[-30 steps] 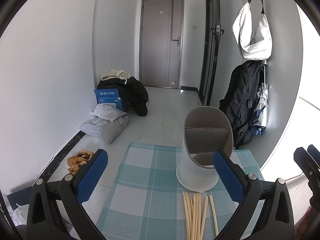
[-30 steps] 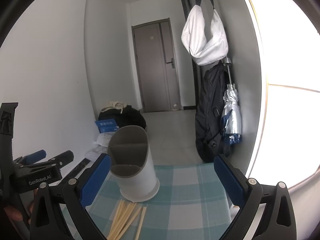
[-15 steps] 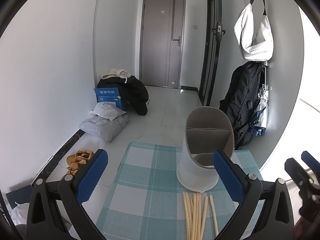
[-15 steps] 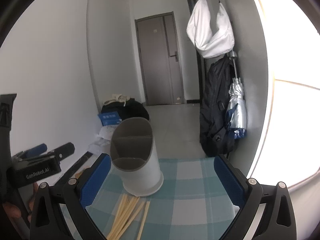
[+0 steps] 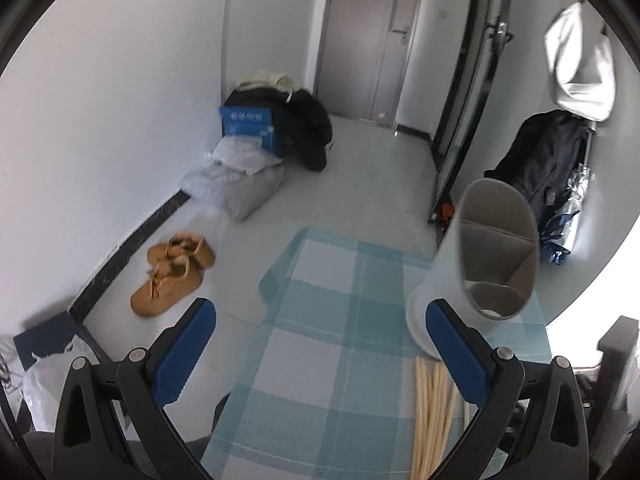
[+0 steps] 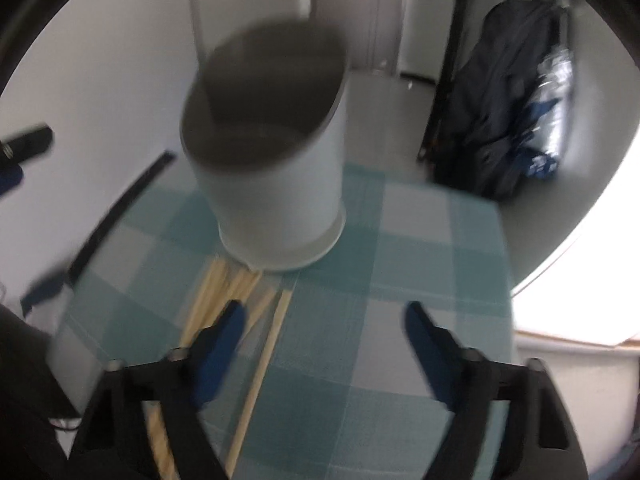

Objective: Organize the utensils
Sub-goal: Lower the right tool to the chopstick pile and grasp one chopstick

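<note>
Chopsticks [image 6: 224,300] lie bundled on checked cloth [image 6: 420,240], touching holder [image 6: 276,184] base; likely light, stiff, slippery; best pinched mid-length; right gripper [image 6: 320,320] closing, nothing between jaws; left gripper [image 5: 320,344] spread, empty.

right tongs [image 6: 324,332] dipped toward chopsticks [image 6: 224,292], jaws closing, nothing between

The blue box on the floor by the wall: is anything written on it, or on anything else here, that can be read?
Blue box: white characters across its front, too blurred to read.
Holder, chopsticks, checked cloth: no writing shows.
Right wrist view: too blurred, nothing readable.
</note>
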The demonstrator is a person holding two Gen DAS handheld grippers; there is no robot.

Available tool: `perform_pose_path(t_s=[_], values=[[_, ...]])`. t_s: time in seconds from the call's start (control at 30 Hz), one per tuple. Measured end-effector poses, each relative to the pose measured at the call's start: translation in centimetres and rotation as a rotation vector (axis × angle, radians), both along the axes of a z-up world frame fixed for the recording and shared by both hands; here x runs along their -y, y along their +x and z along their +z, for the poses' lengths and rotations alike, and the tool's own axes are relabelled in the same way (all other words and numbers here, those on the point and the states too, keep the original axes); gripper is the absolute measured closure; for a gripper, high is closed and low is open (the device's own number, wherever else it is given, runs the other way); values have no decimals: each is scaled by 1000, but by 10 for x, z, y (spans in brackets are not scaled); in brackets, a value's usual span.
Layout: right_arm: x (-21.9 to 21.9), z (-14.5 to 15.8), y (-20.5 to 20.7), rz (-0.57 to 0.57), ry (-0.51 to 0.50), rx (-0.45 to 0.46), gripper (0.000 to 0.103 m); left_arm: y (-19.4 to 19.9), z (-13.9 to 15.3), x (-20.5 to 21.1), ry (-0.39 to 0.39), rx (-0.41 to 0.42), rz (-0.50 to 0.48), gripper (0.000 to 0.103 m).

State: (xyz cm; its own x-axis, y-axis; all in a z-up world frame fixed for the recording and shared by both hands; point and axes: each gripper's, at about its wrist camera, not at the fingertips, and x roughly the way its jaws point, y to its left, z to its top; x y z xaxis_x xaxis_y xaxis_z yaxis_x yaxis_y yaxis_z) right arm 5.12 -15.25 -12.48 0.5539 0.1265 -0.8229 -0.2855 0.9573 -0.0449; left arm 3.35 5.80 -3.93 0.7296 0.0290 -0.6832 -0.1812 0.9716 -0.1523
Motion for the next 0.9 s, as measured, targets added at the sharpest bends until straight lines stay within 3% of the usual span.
perform_pose_path(t_s=[0.07, 0.1, 0.2, 0.37, 0.5, 0.57, 0.67, 0.73, 0.9], values=[[-8, -13, 7, 13, -39, -42, 35, 2, -3, -6, -15, -19, 11, 1], [-11, -18, 8, 19, -45, -46, 41, 3, -4, -9, -23, -29, 13, 1], [-16, -26, 11, 25, -64, -48, 43, 6, -9, -12, -41, -54, 17, 1], [-22, -34, 13, 17, -93, -68, 58, 9, -14, -18, -56, -87, 24, 1], [-22, -34, 13, 8, -63, -66, 60, 12, -18, -24, -61, -102, 31, 1], [-19, -34, 17, 18, -41, -72, 67, 13, -19, -24, -60, -110, 32, 1], [-20, -33, 16, 26, -11, -82, 80, 15, -21, -23, -49, -119, 24, 1], [-18, -32, 18, 14, 5, -87, 95, 18, -24, -20, -46, -143, -3, 1], [-1, -27, 19, -39, 109, -86, 97, 19, -35, -10, -37, -192, -58, 1]])
